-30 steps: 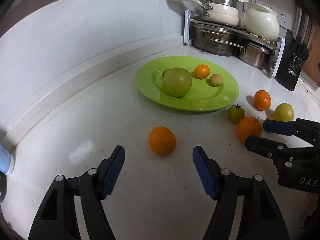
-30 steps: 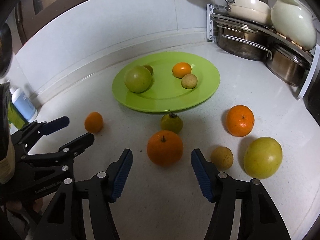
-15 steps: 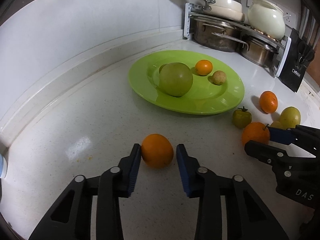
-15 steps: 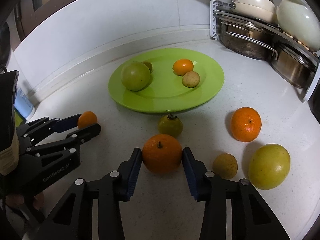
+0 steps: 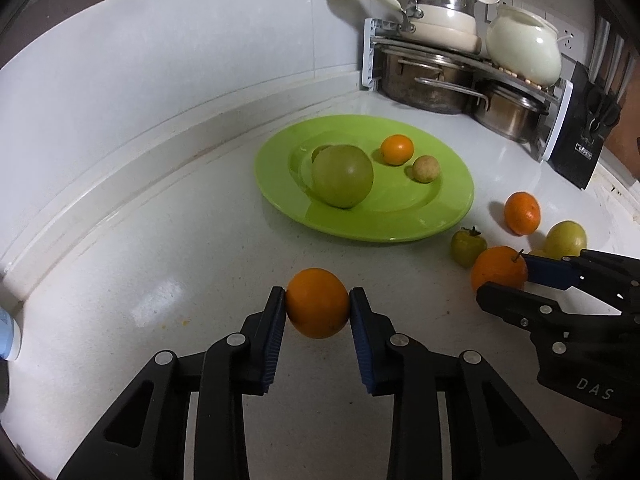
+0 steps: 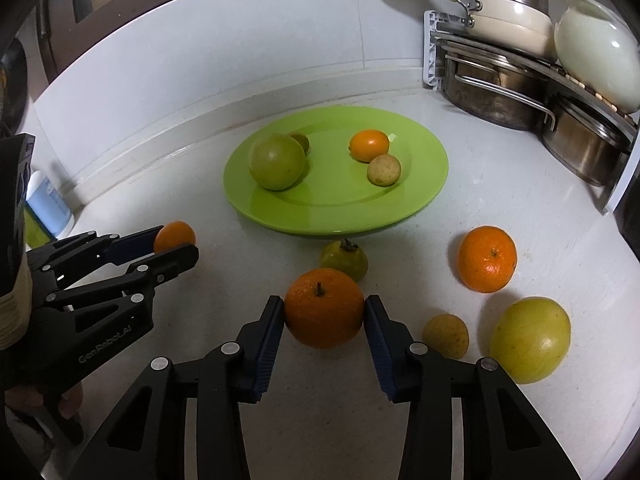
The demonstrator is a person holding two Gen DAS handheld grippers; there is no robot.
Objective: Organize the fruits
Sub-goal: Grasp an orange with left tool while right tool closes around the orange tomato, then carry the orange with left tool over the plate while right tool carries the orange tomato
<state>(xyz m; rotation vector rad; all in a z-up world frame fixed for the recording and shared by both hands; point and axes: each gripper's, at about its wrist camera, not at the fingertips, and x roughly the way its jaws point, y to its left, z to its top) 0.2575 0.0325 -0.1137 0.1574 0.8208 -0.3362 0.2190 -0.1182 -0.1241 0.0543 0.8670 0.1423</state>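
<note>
My left gripper (image 5: 318,308) is shut on a small smooth orange (image 5: 318,303) just above the white counter. My right gripper (image 6: 324,314) is shut on a stemmed orange (image 6: 324,307); it also shows in the left wrist view (image 5: 499,274). A green plate (image 5: 448,216) ahead holds a large green fruit (image 5: 342,175), a small orange (image 5: 396,149) and a small tan fruit (image 5: 426,168). On the counter lie a small green fruit (image 6: 345,259), another orange (image 6: 487,259), a tan fruit (image 6: 445,336) and a yellow-green fruit (image 6: 530,339).
A rack of steel pots (image 5: 436,76) with cream pans and a white pot (image 5: 522,50) fills the back right corner. A black knife block (image 5: 584,124) stands at far right. A blue-white bottle (image 6: 46,204) stands at the left by the backsplash.
Both grippers moved forward and closed: the left jaws went from open to shut on the small orange, the right jaws onto the stemmed orange.
</note>
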